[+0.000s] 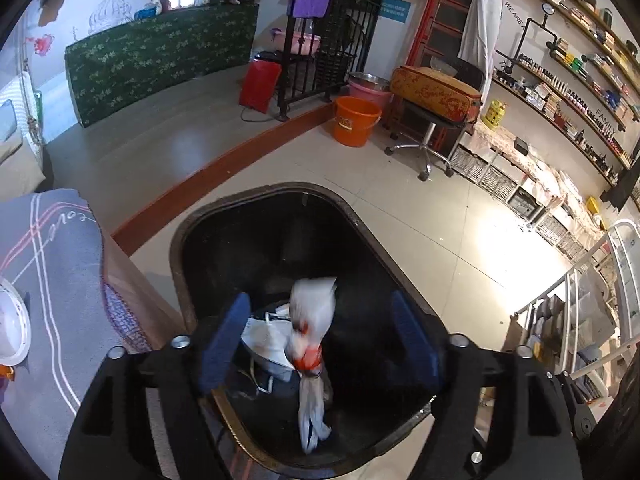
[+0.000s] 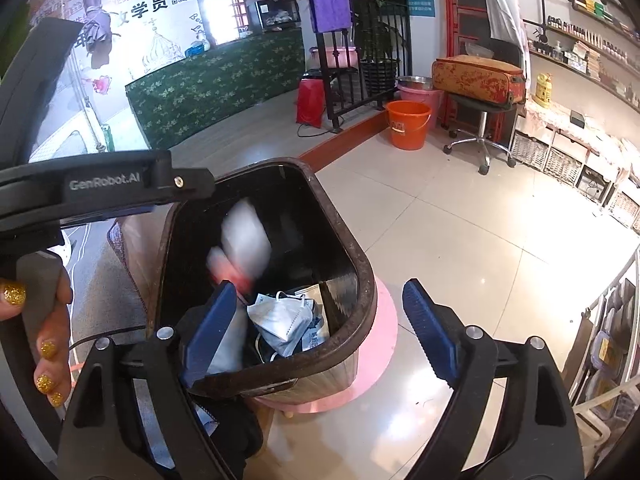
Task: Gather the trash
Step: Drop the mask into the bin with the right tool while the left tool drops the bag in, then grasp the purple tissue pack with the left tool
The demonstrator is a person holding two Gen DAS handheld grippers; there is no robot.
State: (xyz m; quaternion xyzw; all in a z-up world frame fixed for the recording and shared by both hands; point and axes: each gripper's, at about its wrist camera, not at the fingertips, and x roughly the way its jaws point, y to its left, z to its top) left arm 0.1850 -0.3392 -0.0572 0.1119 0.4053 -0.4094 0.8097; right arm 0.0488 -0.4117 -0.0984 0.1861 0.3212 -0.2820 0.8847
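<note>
Left tongs spread, right tongs spread; blurred white wrapper unpinched over dark bin, contents partly hidden.

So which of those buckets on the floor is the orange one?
The front bucket, standing alone on the tiles; the pink one behind it carries a metal basin.

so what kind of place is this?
Probably a small beauty or skincare shop: wall shelves of little bottles, a wheeled stool, and a fabric-draped counter. The trash bin stands on tiled floor.
</note>
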